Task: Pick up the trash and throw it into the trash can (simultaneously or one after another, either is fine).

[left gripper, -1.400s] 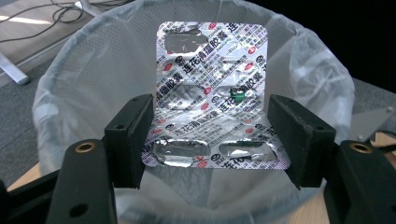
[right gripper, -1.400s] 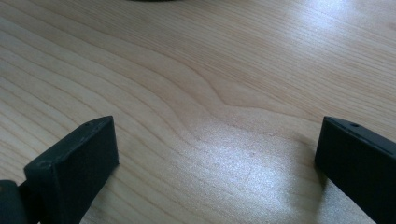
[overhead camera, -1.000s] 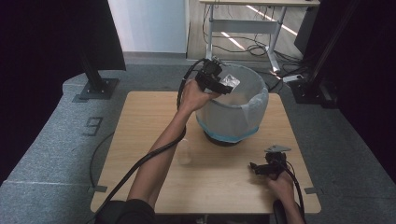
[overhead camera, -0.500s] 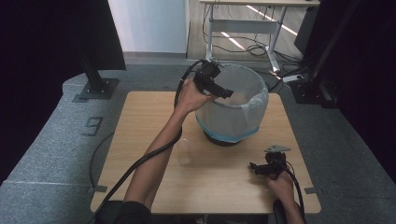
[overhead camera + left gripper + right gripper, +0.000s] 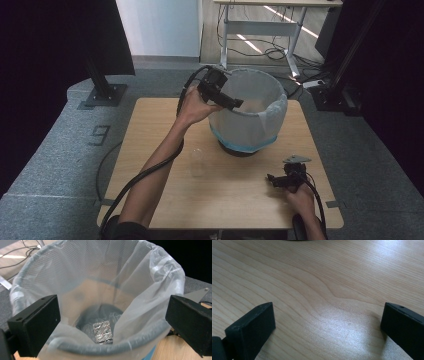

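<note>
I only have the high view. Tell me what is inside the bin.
Observer: A silver blister pack lies at the bottom of the lined bin.
Operator: Report the left gripper's jaws.
Observer: The left gripper has just been opening its jaws. They stand wide above the rim, with nothing held between them.
Operator: Now the right one.
Observer: The right gripper has its jaws open over bare table wood.
</note>
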